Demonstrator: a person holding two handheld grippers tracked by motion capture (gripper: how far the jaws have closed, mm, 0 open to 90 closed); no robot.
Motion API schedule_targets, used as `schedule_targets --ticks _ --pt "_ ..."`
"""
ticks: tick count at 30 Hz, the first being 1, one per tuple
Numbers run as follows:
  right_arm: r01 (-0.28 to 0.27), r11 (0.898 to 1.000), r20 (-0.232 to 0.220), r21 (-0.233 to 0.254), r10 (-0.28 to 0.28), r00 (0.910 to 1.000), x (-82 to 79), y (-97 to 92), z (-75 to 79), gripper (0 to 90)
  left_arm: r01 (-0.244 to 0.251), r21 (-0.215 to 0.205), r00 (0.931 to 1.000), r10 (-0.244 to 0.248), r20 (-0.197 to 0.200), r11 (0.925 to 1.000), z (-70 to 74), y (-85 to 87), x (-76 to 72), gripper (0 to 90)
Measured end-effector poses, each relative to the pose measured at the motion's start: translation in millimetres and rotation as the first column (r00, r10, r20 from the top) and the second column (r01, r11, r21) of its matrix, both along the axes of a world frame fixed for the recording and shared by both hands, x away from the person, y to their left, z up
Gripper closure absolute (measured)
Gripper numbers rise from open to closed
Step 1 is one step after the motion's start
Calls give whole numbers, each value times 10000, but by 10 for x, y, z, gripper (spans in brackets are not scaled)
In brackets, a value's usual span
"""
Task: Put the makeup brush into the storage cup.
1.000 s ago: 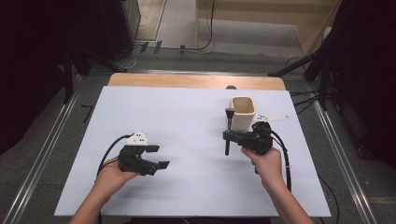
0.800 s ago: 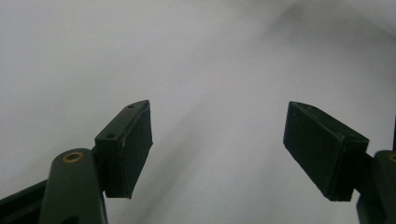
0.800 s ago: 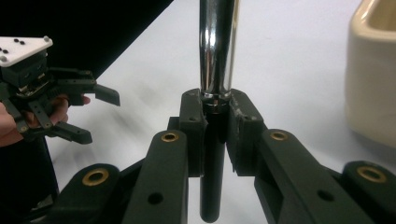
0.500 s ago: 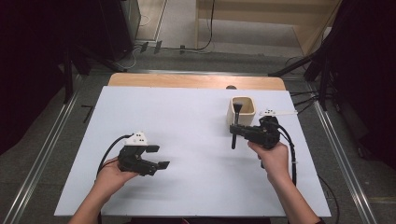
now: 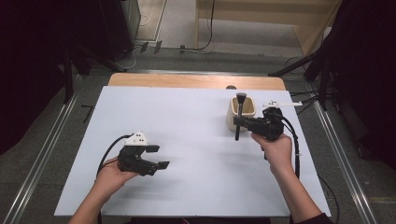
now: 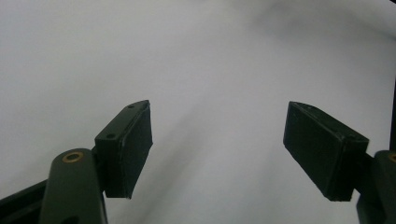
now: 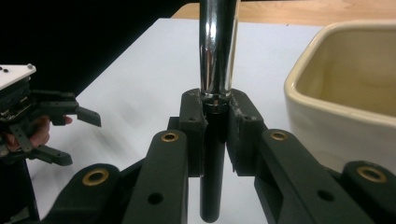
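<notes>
Black-handled chrome-shafted utensil point(image 7: 217, 51) is pinched upright by the right gripper point(image 5: 243, 123), just beside the cream ceramic square cup point(image 5: 242, 112); the left gripper point(image 5: 156, 156) is held spread.

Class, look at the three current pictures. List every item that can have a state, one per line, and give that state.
left gripper: open, jaws wide apart, nothing between them, held low over the white sheet.
right gripper: shut on the utensil's handle.
utensil: held upright beside the cup, black grip below, chrome shaft above.
cream cup: upright on the sheet, opening up; no contents visible.
white sheet: lying flat on the table.
</notes>
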State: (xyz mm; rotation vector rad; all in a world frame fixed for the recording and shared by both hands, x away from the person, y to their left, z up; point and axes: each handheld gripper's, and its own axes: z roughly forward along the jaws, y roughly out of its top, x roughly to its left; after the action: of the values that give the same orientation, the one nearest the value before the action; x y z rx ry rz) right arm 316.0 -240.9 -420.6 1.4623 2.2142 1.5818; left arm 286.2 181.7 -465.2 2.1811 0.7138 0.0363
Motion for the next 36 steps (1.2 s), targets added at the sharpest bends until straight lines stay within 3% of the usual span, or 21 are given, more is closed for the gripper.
schedule_targets --ticks 11,22,27,36 --pt "254 9990 387 -372 -239 9990 135 -24 140 797 11 35 10000 -11 -20 10000 -2 4 -6 246" --pt "471 9982 457 -378 -453 9979 274 -65 225 797 59 -54 10000 -58 7 10000 5 -1 -12 246" --pt "602 9976 581 -335 -582 9966 374 -99 303 797 108 -8 9999 -108 11 9999 3 -14 -13 246" --pt "1092 9913 640 -738 -1046 9925 572 -104 359 798 95 -71 10000 -95 30 9999 5 -16 -18 246"
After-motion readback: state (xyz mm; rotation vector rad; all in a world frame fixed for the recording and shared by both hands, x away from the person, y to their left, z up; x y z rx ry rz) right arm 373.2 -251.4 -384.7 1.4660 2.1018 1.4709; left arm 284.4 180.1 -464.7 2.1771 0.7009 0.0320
